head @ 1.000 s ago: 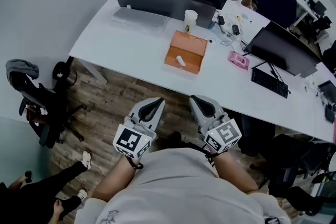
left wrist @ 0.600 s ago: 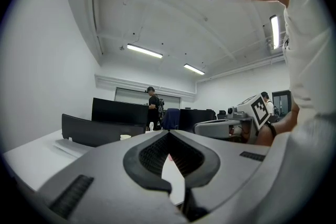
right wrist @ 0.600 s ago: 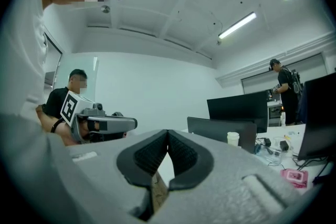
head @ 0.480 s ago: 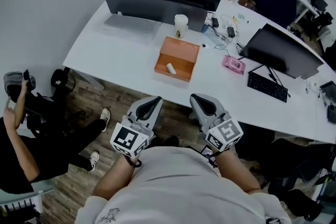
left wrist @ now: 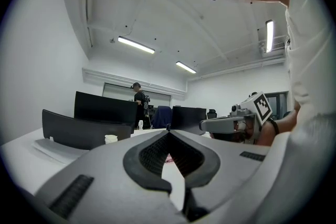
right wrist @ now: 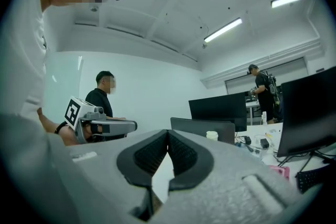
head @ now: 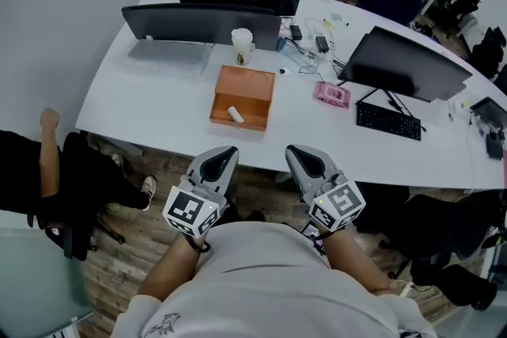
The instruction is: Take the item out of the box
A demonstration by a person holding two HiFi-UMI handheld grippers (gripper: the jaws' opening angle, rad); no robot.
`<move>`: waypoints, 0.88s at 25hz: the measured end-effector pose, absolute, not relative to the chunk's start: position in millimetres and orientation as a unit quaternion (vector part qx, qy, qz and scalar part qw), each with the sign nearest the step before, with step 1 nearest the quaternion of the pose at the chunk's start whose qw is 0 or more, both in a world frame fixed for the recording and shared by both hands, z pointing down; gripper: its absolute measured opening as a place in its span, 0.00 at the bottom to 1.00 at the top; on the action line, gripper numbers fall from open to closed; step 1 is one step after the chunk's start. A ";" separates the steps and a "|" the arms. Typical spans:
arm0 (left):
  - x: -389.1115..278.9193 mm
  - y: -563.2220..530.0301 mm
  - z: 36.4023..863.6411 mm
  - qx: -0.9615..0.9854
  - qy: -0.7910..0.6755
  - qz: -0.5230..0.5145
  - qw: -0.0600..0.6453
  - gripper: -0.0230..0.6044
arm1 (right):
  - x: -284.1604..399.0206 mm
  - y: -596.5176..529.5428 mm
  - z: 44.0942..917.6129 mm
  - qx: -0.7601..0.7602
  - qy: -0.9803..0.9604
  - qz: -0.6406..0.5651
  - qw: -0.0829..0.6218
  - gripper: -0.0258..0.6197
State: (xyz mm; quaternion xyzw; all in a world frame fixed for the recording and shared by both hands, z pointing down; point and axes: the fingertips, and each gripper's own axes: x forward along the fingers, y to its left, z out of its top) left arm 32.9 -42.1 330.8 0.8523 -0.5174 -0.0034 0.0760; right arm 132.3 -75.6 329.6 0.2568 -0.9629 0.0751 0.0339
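both grippers hang low in the centre of the head view, short of the desk edge and well apart from the work. the left gripper (head: 227, 151) has its jaws pressed together at the tips with nothing between them, and the right gripper (head: 293, 150) is closed the same way, also empty. the orange box (head: 252, 81) stands open on the white desk (head: 158, 103) just above and between them in the frame, and the item (head: 235, 115), a small white cylinder, lies inside against the box's near wall. nothing of the task looks done yet. the risks, as i judge them: reaching in with the jaws closed would only shove the item along the floor of the box; a level approach would meet the near wall and could push the light box across the smooth desk toward the paper cup (head: 242, 43) standing just behind it; and a round item pinched off-centre could roll or squirt free. one gripper steadying the box would likely help.
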 end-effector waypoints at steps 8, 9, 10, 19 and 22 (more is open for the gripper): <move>26.7 -80.7 335.7 0.864 -0.497 -0.010 0.078 0.03 | 130.1 -107.8 336.7 0.281 -0.956 0.079 0.038 0.04; 24.9 -84.4 336.0 0.865 -0.495 -0.010 0.079 0.03 | 127.1 -111.8 337.0 0.281 -0.956 0.079 0.039 0.04; 22.5 -88.1 336.2 0.866 -0.494 -0.010 0.079 0.03 | 123.7 -116.0 337.9 0.282 -0.955 0.080 0.040 0.04; -17.5 -130.1 338.3 0.869 -0.488 -0.011 0.079 0.03 | 82.1 -157.8 338.1 0.283 -0.955 0.077 0.042 0.04; -32.4 -145.6 335.9 0.873 -0.482 -0.011 0.078 0.03 | 62.5 -172.4 336.0 0.283 -0.955 0.076 0.045 0.04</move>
